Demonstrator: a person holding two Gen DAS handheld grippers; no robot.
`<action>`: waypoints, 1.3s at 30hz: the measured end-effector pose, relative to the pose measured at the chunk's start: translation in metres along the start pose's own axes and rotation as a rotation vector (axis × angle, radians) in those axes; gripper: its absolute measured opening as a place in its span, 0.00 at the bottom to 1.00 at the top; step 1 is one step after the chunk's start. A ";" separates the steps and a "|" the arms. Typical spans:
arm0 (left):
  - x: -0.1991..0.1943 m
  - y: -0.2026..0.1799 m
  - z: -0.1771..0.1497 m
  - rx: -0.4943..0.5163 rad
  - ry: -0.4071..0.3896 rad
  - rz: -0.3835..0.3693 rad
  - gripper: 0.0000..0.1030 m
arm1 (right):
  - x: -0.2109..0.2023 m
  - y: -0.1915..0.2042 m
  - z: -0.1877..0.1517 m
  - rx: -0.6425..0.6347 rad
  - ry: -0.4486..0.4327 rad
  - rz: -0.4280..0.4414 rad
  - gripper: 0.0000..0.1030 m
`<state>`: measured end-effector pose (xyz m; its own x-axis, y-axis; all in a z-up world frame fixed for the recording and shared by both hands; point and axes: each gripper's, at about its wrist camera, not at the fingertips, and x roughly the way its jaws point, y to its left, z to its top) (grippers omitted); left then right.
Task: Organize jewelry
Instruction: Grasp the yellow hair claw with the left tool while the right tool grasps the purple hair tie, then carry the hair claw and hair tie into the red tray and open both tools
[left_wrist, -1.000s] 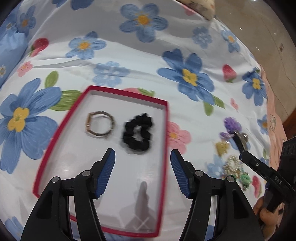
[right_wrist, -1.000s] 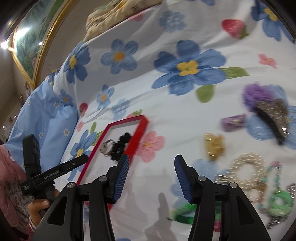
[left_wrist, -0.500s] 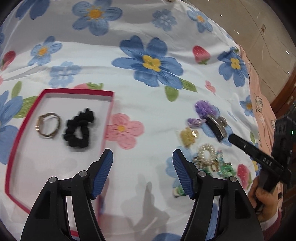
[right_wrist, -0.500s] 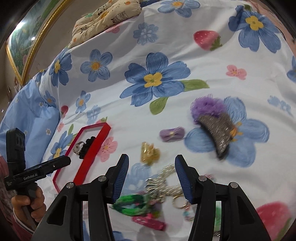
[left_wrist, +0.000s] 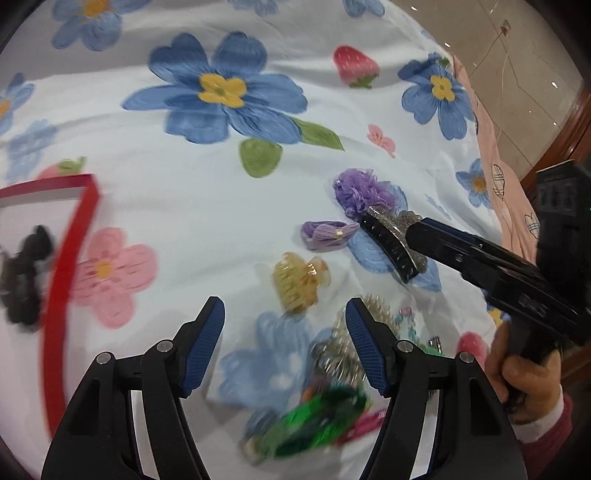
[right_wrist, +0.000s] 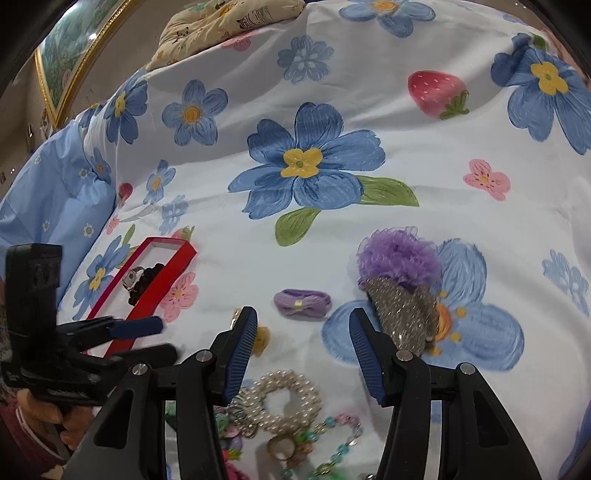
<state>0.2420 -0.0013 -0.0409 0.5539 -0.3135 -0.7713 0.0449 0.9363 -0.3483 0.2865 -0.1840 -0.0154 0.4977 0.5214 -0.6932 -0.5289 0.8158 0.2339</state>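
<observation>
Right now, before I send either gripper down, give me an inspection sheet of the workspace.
Surface: flowered bedsheet, wrinkled.
Job's things: red tray at left holds a black scrunchie and a ring. Loose on the sheet: purple pom-pom, glitter hair clip, purple bow, yellow claw clip, pearl bracelet, bead chain, green item, blurred.
Clutter: nothing seen.
Grippers: left gripper open, empty, above the pile. Right gripper open, empty, above the pearl bracelet.
Cables: nothing seen.
Surroundings: pillow, gold picture frame, tiled floor.
</observation>
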 end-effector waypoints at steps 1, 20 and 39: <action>0.007 -0.002 0.003 0.001 0.002 0.001 0.66 | 0.001 -0.001 0.001 -0.005 0.001 0.008 0.53; -0.001 0.036 0.010 -0.011 -0.003 0.015 0.36 | 0.060 0.034 0.011 -0.356 0.122 -0.052 0.54; -0.078 0.077 -0.019 -0.058 -0.081 0.035 0.36 | 0.044 0.059 -0.003 -0.091 0.110 0.072 0.12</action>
<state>0.1866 0.0919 -0.0174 0.6196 -0.2651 -0.7388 -0.0225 0.9349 -0.3543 0.2748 -0.1133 -0.0339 0.3806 0.5431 -0.7485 -0.6234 0.7485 0.2262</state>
